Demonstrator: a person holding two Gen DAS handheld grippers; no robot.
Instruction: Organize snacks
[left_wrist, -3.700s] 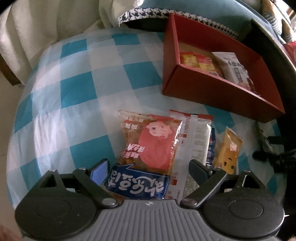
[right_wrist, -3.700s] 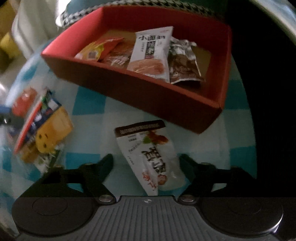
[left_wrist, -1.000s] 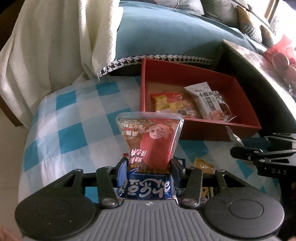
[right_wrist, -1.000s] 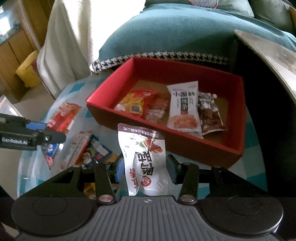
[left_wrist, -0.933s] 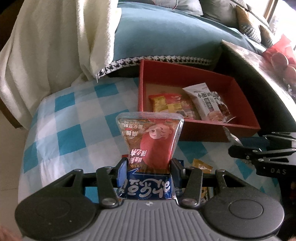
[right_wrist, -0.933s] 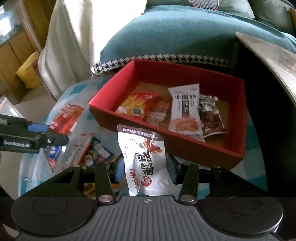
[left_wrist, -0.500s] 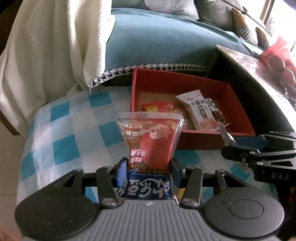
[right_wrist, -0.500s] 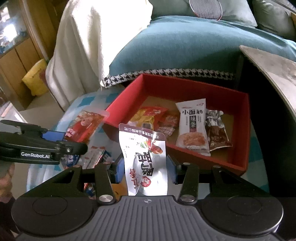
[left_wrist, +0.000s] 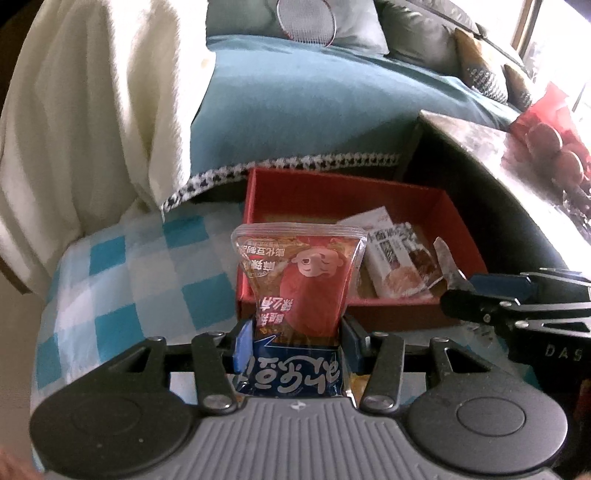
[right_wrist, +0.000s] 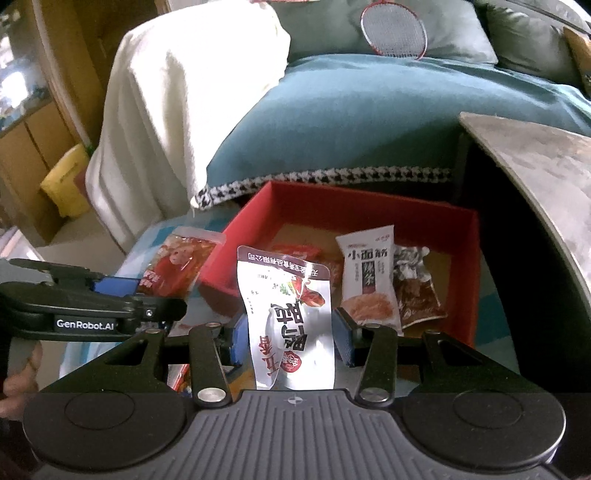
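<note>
My left gripper (left_wrist: 297, 341) is shut on a red and blue snack packet (left_wrist: 301, 284) and holds it upright in the air, in front of the red box (left_wrist: 332, 184). My right gripper (right_wrist: 291, 338) is shut on a white and silver snack packet (right_wrist: 290, 317), also held up before the red box (right_wrist: 369, 199). The box holds a white packet (right_wrist: 367, 280), a dark brown packet (right_wrist: 415, 290) and red and yellow packets partly hidden behind the held ones. The right gripper shows at the right of the left wrist view (left_wrist: 517, 306); the left gripper shows at the left of the right wrist view (right_wrist: 92, 299).
The box sits on a blue and white checked cloth (left_wrist: 140, 273). A teal sofa cushion (right_wrist: 369, 118) with a houndstooth edge and a cream blanket (left_wrist: 85, 110) lie behind it. A grey table top (right_wrist: 535, 170) stands at the right. More packets (right_wrist: 184, 380) lie below the right gripper.
Both grippers closed on their packets, lifted them off the cloth, and have risen further and tilted up, so the box now sits lower and farther in both views.
</note>
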